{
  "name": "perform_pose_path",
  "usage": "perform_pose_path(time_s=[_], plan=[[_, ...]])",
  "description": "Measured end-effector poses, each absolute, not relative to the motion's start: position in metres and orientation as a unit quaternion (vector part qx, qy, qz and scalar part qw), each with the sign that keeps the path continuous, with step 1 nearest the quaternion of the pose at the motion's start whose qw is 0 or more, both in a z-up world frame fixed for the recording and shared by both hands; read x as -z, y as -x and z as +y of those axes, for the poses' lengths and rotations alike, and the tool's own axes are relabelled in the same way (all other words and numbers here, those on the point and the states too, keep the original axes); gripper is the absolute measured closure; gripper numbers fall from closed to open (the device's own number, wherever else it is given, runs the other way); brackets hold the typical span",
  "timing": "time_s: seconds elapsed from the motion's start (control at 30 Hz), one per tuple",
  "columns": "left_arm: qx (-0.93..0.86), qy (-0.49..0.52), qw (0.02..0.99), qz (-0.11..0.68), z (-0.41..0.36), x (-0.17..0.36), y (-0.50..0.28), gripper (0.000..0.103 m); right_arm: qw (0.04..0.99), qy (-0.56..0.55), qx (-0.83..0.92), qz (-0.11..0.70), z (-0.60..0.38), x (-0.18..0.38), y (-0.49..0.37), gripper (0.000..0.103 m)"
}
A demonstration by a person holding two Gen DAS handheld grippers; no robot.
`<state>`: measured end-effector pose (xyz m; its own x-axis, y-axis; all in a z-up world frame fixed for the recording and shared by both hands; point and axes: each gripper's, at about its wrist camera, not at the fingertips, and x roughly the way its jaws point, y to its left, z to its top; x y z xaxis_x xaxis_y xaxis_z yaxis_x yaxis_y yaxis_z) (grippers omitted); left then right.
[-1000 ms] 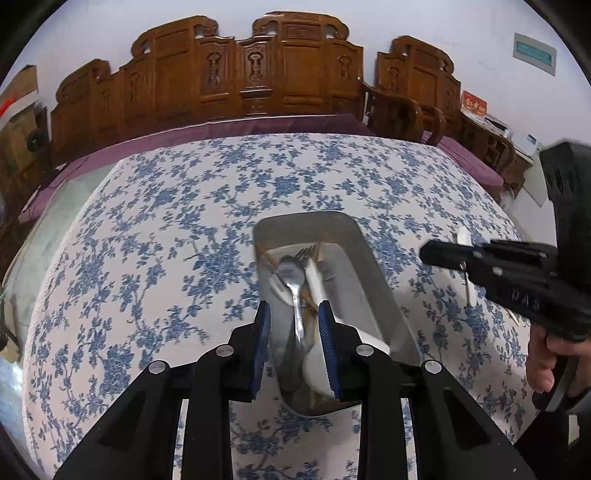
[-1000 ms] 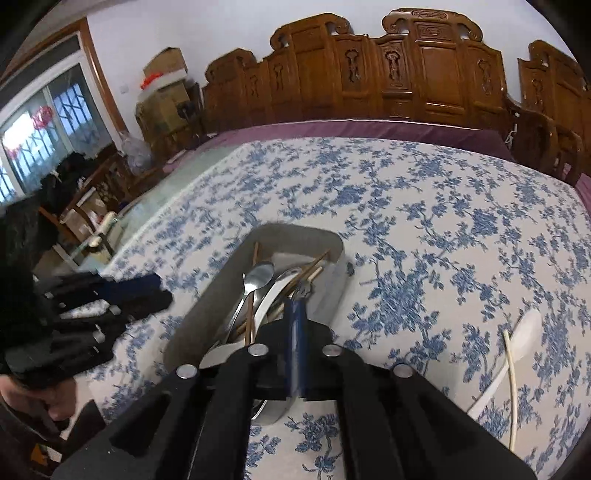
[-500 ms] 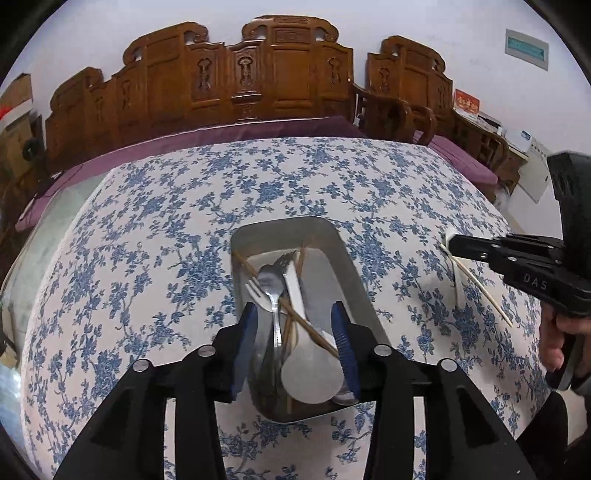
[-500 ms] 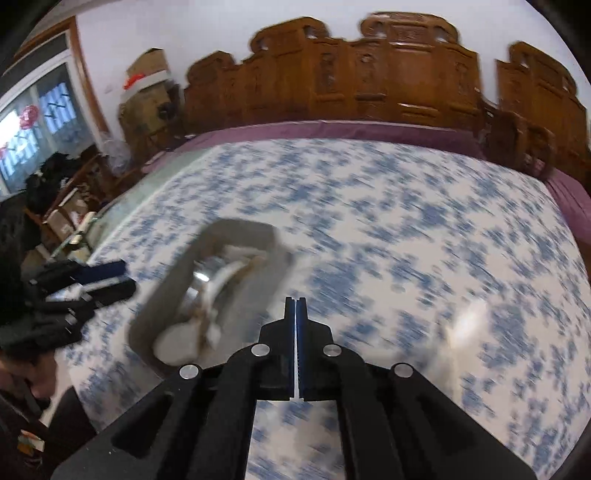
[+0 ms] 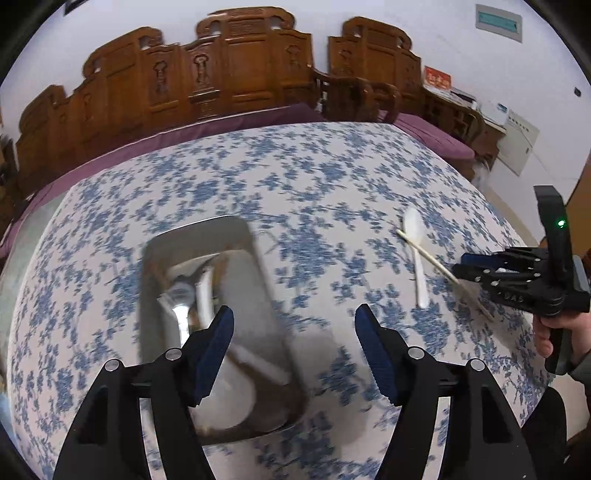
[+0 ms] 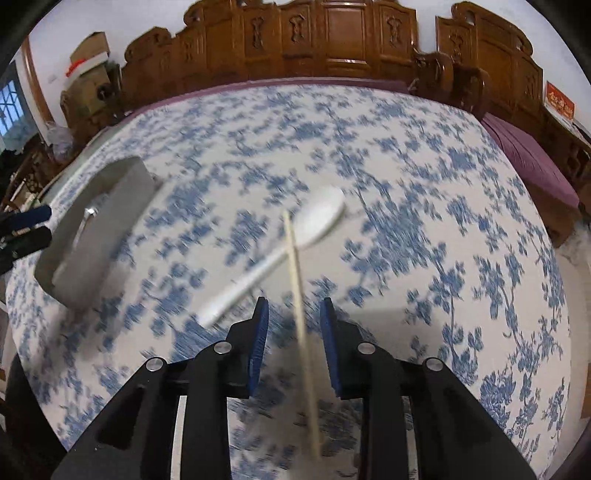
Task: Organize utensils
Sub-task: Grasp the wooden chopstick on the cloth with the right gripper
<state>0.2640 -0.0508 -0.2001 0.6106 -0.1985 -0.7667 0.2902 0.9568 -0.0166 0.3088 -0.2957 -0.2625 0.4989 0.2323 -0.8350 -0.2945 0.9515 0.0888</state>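
Note:
A grey metal tray (image 5: pixel 266 295) (image 6: pixel 125 199) lies on the blue-flowered tablecloth and holds a metal spoon (image 5: pixel 181 314), a white spoon and other utensils, blurred. To its right lie a white plastic spoon (image 5: pixel 415 243) (image 6: pixel 314 221) and a pale chopstick (image 5: pixel 428 254) (image 6: pixel 295 266) crossing it. My left gripper (image 5: pixel 293 321) hovers over the tray's right edge, jaws opening, nothing between them. My right gripper (image 6: pixel 293 314) (image 5: pixel 461 267) is low over the chopstick, jaws opening; the chopstick runs between the pads without being pressed.
The round table (image 5: pixel 295 166) with the flowered cloth has carved wooden chairs (image 5: pixel 236 66) (image 6: pixel 332 33) behind it. A purple cloth edge (image 6: pixel 524 151) shows at the right. A hand (image 5: pixel 554 332) holds the right gripper near the table's right edge.
My left gripper's jaws have widened and it shifted right off the tray's middle. My right gripper swung right from the tray to the chopstick and white spoon, dropped lower, and its jaws parted.

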Motion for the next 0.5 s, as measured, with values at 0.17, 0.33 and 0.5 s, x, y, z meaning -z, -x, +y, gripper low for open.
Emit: perform_pose_path(time_s=[0.17,0.33,0.5], plan=[[0.154,-0.071,0.887,0.430,-0.083,0.211,-0.274,0.038,0.857,0.052,-0.158,0.489,-0.298,0.276,-0.308,0.072],[0.164,-0.081,0.879,0.441,-0.108,0.222,-0.282,0.038,0.854,0.074,-0.161,0.490,-0.289,0.279,-0.313,0.080],[0.173,-0.088,0.870,0.452,-0.131,0.232,-0.290,0.038,0.849,0.086,-0.156,0.497,-0.291,0.278,-0.317,0.097]])
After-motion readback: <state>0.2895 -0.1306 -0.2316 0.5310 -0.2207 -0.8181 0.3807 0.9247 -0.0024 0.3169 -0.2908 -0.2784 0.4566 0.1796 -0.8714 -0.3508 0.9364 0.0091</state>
